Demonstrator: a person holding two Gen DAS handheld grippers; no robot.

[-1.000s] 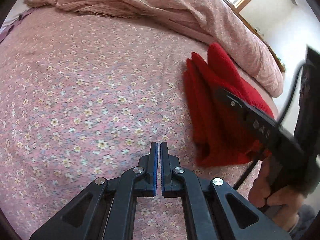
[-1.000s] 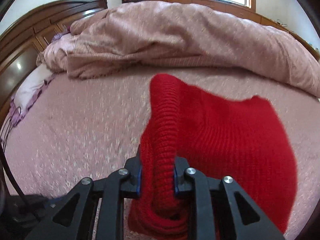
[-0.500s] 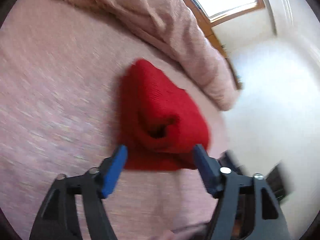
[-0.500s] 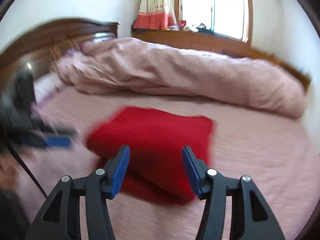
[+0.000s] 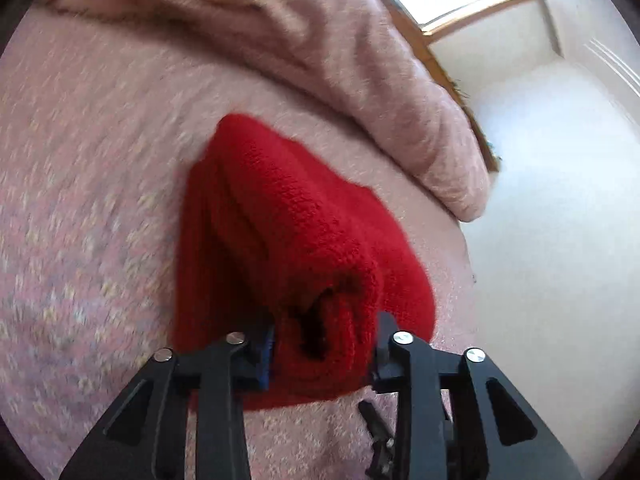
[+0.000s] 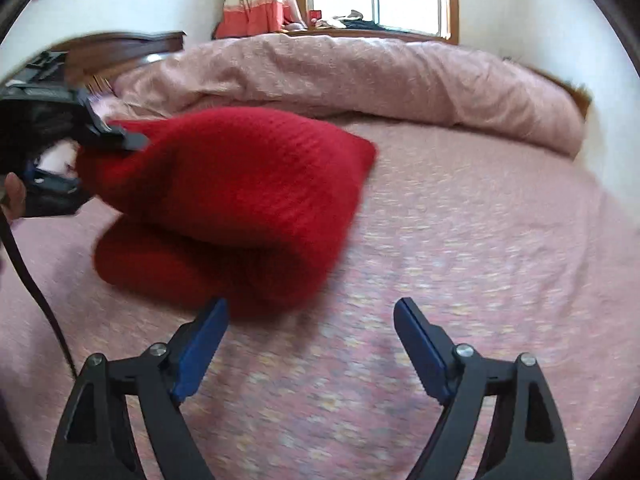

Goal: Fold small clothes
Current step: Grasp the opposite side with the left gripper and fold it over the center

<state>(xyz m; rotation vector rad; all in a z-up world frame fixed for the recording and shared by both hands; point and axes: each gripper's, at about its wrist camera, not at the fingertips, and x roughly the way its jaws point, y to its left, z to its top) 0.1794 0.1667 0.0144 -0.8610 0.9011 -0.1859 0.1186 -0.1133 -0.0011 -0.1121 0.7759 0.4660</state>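
Your left gripper [image 5: 324,344] is clamped on the near folded end of the red knitted garment [image 5: 288,232], its jaws pressing the thick roll from both sides. The garment lies on the pink floral bed sheet [image 5: 88,200], folded over in several layers, its gripped end raised. Your right gripper [image 6: 310,320] stands wide apart above the sheet, just beside the garment's rounded fold. A rumpled pink quilt [image 6: 360,76] lies behind.
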